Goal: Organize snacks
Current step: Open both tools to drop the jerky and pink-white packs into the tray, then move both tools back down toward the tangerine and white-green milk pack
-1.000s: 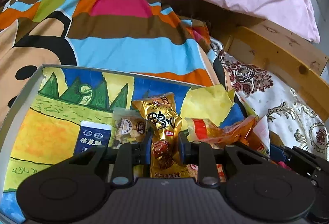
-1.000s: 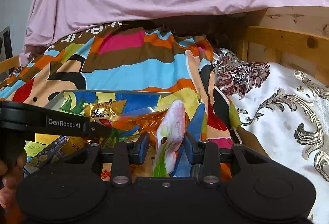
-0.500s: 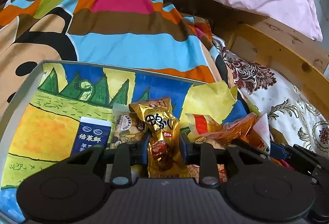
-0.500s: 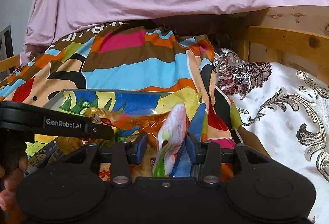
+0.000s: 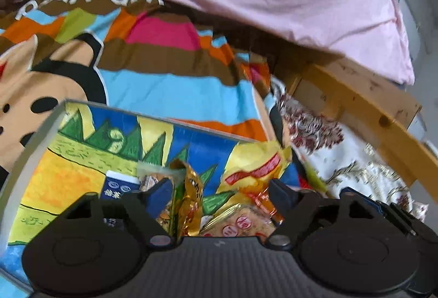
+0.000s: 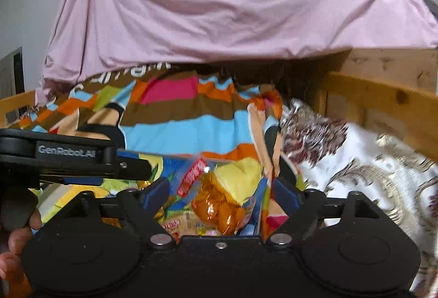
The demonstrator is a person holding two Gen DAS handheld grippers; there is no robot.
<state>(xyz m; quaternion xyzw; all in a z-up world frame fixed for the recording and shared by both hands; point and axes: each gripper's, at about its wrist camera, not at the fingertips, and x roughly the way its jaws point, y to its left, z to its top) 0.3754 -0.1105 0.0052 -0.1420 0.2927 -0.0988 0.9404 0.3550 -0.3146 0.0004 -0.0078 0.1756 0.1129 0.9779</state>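
- The left claw stood spread wide, its jaws having just been opening; the gold foil snack packet stood upright between them, nearer the left finger, with no pad pressing on it.
- The right claw was likewise spread, its jaws having just been opening; an orange crinkled snack bag lay in the gap between them, free of both pads.
- Beneath and around both claws, the snacks sat in a shallow tray with a bright painted landscape on its floor.
- In the tray, a dark blue packet lay left of the gold one, and a yellow bag with red lettering lay to its right.
- A hand gripped the handle of the left tool at the left edge of the right wrist view.
- The tray rested on a bed, upon a striped cartoon blanket.
- To the right lay a white cloth with ornate patterns, beside a wooden bed rail.
- Farthest back hung a pink sheet.
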